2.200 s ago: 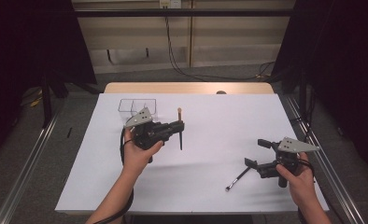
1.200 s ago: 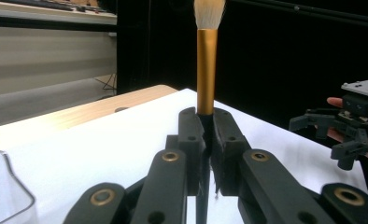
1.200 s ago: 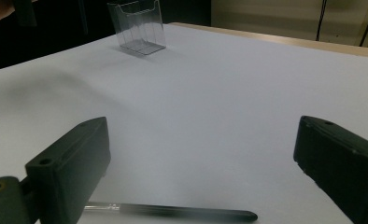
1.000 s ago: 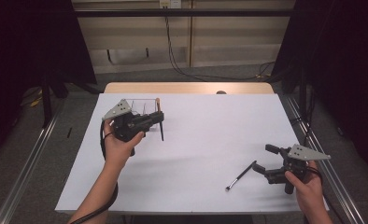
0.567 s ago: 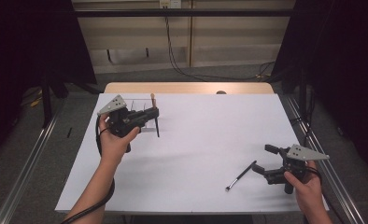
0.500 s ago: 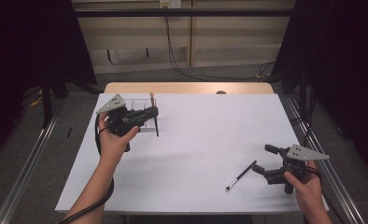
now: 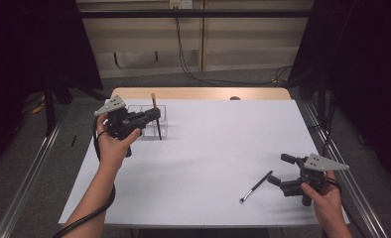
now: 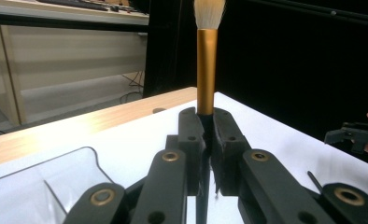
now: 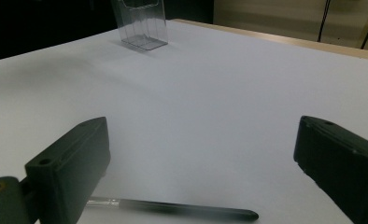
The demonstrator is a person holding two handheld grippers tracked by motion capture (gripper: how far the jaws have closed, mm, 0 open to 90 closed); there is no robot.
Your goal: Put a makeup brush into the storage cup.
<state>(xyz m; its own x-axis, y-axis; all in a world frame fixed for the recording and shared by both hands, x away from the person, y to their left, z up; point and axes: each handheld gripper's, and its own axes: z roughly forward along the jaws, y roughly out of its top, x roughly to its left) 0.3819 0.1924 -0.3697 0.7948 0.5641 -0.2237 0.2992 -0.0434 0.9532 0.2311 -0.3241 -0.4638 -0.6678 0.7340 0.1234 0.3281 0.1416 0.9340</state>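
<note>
My left gripper [image 7: 156, 115] [image 8: 209, 140] is shut on a makeup brush [image 7: 156, 116] [image 8: 206, 65] with a gold ferrule and a black handle. It holds the brush upright, bristles up, above a clear plastic organizer [image 7: 149, 121] [image 8: 42, 191] at the table's far left. Near the front right, my right gripper [image 7: 278, 171] [image 9: 198, 172] stands open just above the white table. A thin black brush [image 7: 256, 187] [image 9: 173, 208] lies flat on the table beside it, seen low between its jaws in the right gripper view.
The clear organizer [image 9: 141, 23] stands far off in the right gripper view. A white sheet [image 7: 223, 148] covers the table, with a wooden edge [image 7: 198, 93] at the back. Metal rails run along both sides.
My left hand has carried the gold brush back and left until it hangs over the clear organizer. The right gripper and the thin black brush have stayed where they were.
</note>
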